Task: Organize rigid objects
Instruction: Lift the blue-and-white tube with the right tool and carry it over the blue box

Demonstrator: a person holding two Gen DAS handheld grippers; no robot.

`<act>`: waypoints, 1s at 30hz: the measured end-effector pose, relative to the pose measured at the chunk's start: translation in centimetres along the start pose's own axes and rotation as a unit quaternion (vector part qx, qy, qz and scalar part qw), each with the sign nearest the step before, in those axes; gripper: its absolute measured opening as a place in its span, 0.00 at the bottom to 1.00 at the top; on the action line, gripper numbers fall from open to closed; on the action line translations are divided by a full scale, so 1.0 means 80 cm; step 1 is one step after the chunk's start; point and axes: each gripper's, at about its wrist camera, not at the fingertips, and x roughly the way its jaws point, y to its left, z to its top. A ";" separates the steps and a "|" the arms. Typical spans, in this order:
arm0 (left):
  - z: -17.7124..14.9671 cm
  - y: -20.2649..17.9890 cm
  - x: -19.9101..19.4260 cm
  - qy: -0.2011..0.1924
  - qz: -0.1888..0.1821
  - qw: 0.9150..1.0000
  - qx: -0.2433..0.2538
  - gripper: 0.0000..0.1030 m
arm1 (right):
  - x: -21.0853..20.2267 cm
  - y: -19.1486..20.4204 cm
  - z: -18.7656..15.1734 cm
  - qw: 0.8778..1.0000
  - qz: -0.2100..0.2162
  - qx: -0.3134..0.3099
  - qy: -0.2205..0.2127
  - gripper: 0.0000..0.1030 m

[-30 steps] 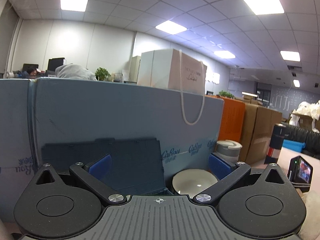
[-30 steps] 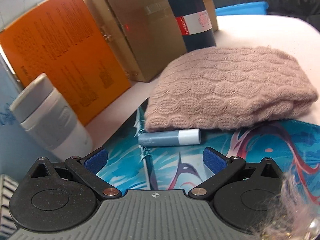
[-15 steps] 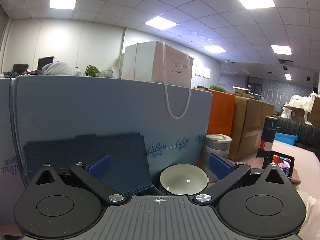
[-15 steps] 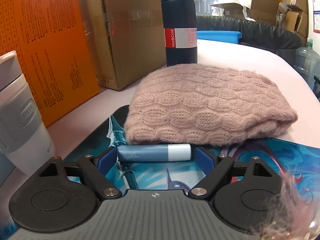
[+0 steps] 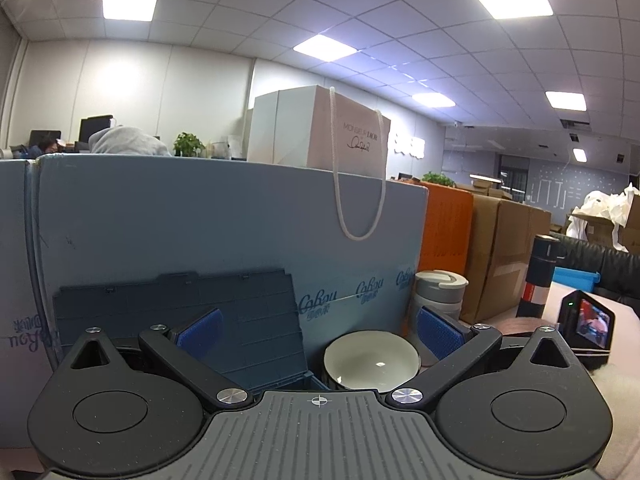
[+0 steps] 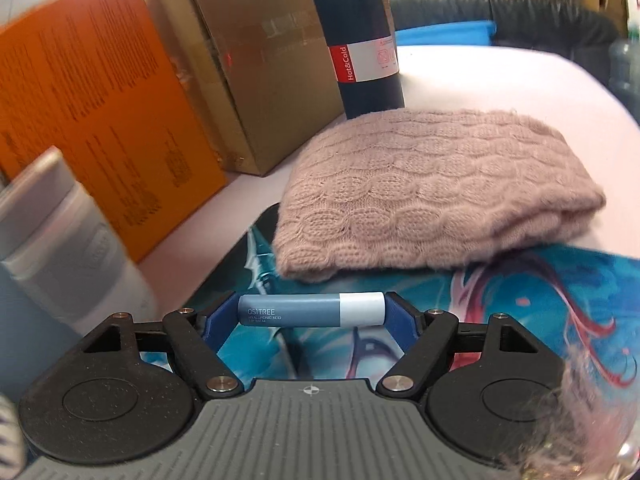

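While the pink tabletop point(image 6: 500, 80) carries most of the items, a blue partition board point(image 5: 200, 220) closes off the far side in the left view, with an orange box point(image 6: 80, 120) and a brown carton point(image 6: 256, 68) beside it. On a patterned mat point(image 6: 540, 300) lies a folded pink knitted sweater point(image 6: 432, 196), and a dark flask point(image 6: 360, 40) stands upright behind it. Near the partition sit a dark blue crate point(image 5: 240, 320), a white bowl point(image 5: 370, 364) and a grey lidded cup point(image 5: 440, 292). The left claw point(image 5: 318, 328) is released, nothing between its pads. The right claw point(image 6: 310, 316) has just been closing and is clenched endwise on a lip balm tube point(image 6: 310, 310) (blue body, white cap), held crosswise just in front of the sweater.
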 end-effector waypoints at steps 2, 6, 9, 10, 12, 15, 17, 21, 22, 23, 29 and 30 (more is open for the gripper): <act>0.001 -0.002 -0.004 -0.003 -0.005 1.000 0.002 1.00 | -0.021 -0.007 -0.001 1.000 0.024 0.006 0.001 0.73; 0.010 -0.004 -0.023 -0.020 0.009 1.000 -0.017 1.00 | -0.074 -0.018 -0.001 0.996 0.087 0.010 -0.002 0.73; 0.014 0.001 -0.046 -0.034 0.035 0.997 -0.055 1.00 | -0.121 -0.013 -0.005 0.992 0.121 -0.022 -0.034 0.73; 0.014 0.003 -0.055 -0.037 0.042 0.997 -0.059 1.00 | -0.134 -0.011 -0.006 0.990 0.134 -0.027 -0.040 0.73; 0.011 0.011 -0.072 -0.037 0.049 0.996 -0.062 1.00 | -0.157 -0.006 -0.009 0.985 0.166 -0.030 -0.039 0.73; 0.004 0.029 -0.092 -0.021 0.066 0.996 -0.063 1.00 | -0.187 0.010 -0.020 0.975 0.216 -0.044 -0.036 0.73; 0.001 0.042 -0.104 -0.012 0.081 0.994 -0.067 1.00 | -0.208 0.028 -0.027 0.964 0.254 -0.066 -0.033 0.73; -0.003 0.074 -0.126 0.000 0.104 0.992 -0.075 1.00 | -0.250 0.082 -0.052 0.933 0.338 -0.121 -0.028 0.73; -0.006 0.083 -0.131 0.002 0.109 0.991 -0.076 1.00 | -0.257 0.097 -0.060 0.925 0.354 -0.136 -0.023 0.73; -0.008 0.091 -0.135 0.004 0.114 0.990 -0.078 1.00 | -0.265 0.114 -0.070 0.917 0.368 -0.153 -0.019 0.73; -0.030 0.146 -0.141 0.009 0.082 0.985 -0.149 1.00 | -0.284 0.206 -0.136 0.884 0.399 -0.242 0.018 0.73; -0.031 0.153 -0.140 0.012 0.077 0.984 -0.163 1.00 | -0.283 0.219 -0.146 0.880 0.399 -0.256 0.025 0.73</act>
